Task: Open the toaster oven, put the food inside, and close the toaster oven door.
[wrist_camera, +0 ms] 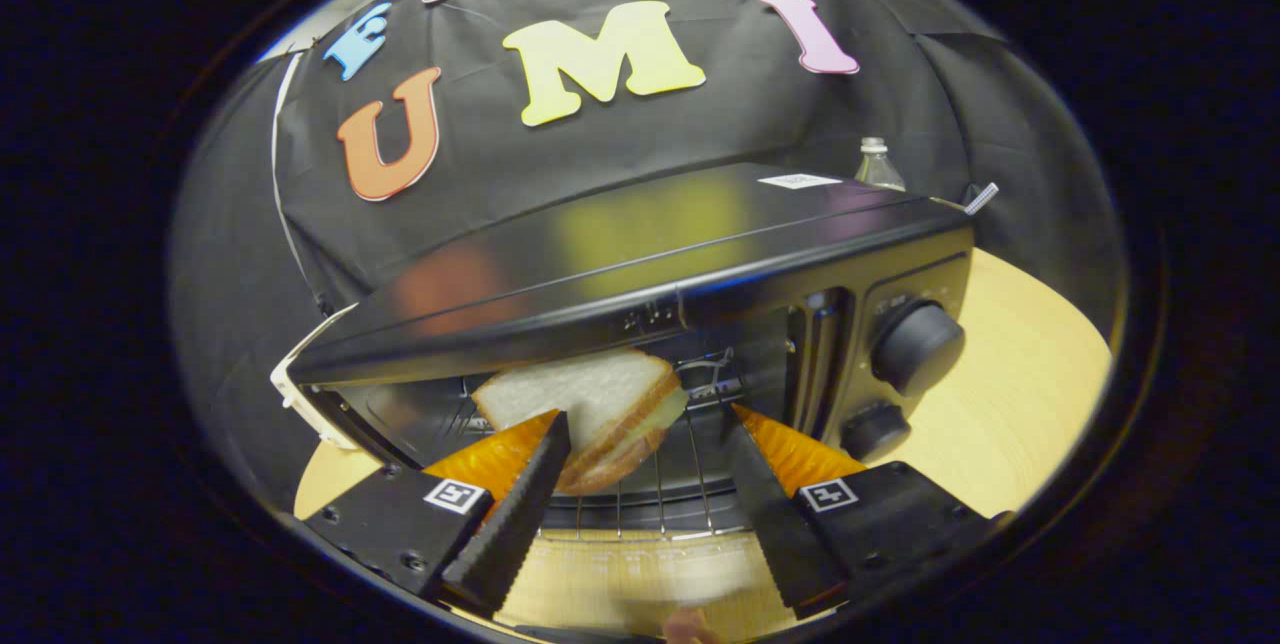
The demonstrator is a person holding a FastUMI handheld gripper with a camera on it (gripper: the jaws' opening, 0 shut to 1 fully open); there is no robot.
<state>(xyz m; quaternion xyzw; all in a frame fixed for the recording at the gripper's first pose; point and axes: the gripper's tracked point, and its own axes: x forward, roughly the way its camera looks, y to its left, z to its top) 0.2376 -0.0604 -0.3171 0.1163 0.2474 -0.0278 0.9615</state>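
The black toaster oven (650,244) stands on a wooden table with its front open. A sandwich (590,404) of white bread with a filling lies on the wire rack (680,489) inside the oven. My gripper (647,419) is open at the oven's mouth. Its fingertips reach onto the rack. The sandwich sits between the fingers, close against the left finger (520,504) and well apart from the right finger (770,504). The dropped door (640,574) appears to lie flat under the fingers, blurred.
Two black knobs (915,344) (875,429) sit on the oven's right panel. A clear bottle (878,164) stands behind the oven. Bare wooden table (1010,394) spreads to the right of the oven.
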